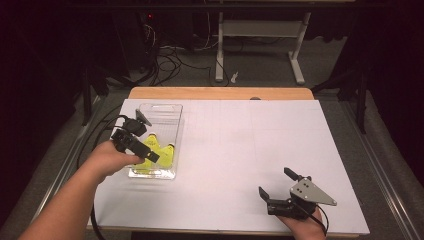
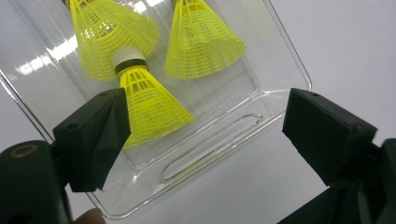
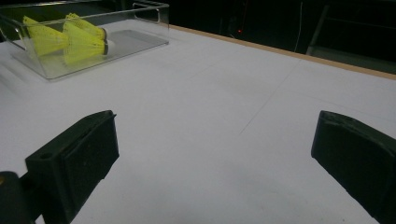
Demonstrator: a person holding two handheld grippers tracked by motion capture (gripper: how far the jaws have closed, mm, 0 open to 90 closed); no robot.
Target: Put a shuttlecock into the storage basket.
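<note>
Three shuttlecocks point(image 2: 149, 112) sit in the tray point(image 1: 172, 112), so probably done or barely started. Left tool point(image 1: 141, 137) hovers spread; right tool point(image 1: 277, 185) spread, idle.

Three yellow mesh-patterned shuttlecocks point(image 2: 149, 109) lie in a clear tray point(image 2: 275, 70) on white paper point(image 1: 260, 150).

I see a big white sheet point(image 1: 260, 150) on a wooden table point(image 1: 220, 93), tangled cables point(image 1: 170, 60) and a white table frame point(image 1: 260, 35) behind.
</note>
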